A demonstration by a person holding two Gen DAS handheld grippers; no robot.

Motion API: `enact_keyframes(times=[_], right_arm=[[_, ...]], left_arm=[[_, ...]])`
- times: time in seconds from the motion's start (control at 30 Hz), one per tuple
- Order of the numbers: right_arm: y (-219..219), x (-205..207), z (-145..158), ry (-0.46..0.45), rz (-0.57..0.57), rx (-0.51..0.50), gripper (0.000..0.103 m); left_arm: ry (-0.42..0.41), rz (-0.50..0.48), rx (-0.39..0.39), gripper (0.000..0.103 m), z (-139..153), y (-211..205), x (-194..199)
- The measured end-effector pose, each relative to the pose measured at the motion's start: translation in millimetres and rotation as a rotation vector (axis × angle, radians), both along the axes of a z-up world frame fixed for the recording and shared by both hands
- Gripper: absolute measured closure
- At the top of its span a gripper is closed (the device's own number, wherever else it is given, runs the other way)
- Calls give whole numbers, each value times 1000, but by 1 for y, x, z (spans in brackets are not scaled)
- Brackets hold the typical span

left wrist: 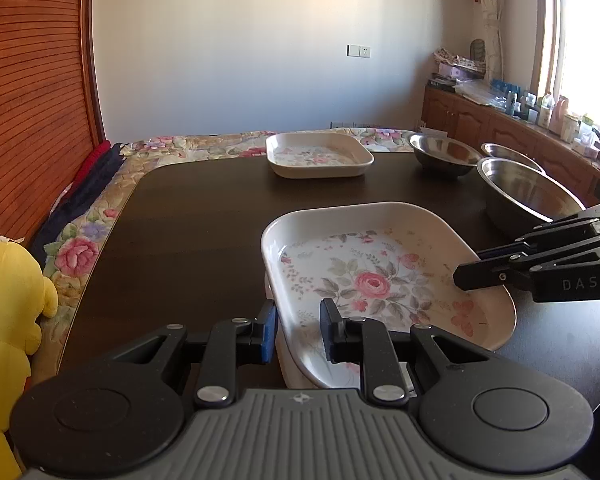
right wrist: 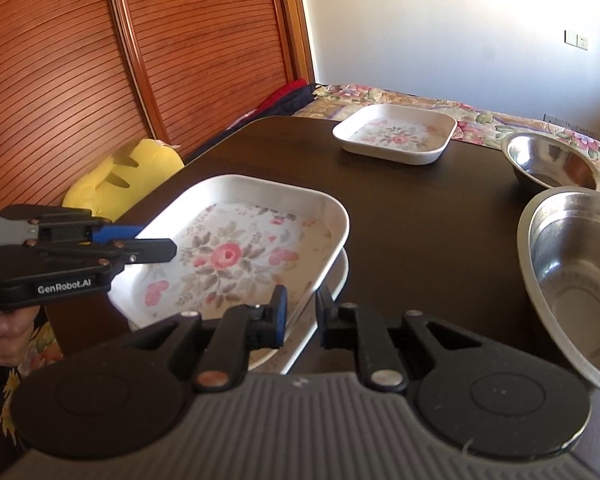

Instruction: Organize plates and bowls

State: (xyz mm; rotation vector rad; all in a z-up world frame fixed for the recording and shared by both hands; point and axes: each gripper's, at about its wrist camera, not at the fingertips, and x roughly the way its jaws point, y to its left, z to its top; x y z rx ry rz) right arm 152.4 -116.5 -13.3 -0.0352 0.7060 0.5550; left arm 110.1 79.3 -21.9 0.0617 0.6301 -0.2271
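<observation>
Both tongs at floral plate stack
Left gripper [left wrist: 299,330] and right gripper [right wrist: 302,316] straddle top plate [left wrist: 380,276] rim, jaws apart; steel bowl [right wrist: 580,276] beside right

3 floral plates [left wrist: 380,276] (2 stacked, 1 apart [left wrist: 319,155]), 3 steel bowls [left wrist: 444,154], 1 yellow plush [left wrist: 8,300]

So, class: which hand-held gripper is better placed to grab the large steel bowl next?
Probably right: the large steel bowl sits beside the right hand-held gripper; the left hand-held gripper is across the floral plate.
</observation>
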Motion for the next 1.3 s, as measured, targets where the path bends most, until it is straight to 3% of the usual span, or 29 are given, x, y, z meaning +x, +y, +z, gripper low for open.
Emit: enact_keyframes(times=[0.5,0.67,1.03,1.3], right_arm=[[-1,-4,-5,3,2,9,86],[-6,-4,-12,1,-15,72,85],[-7,-16,-21,-95,-54,101,84],[-9,-24,-19,-135,-79,112,84]], left_arm=[[2,2,10,80,-10,-1,-2],[6,13,25,78,-12,-3,-2],[5,27,-6,78,-16,3,-2],[-3,46,-20,68,-13,8,-1]])
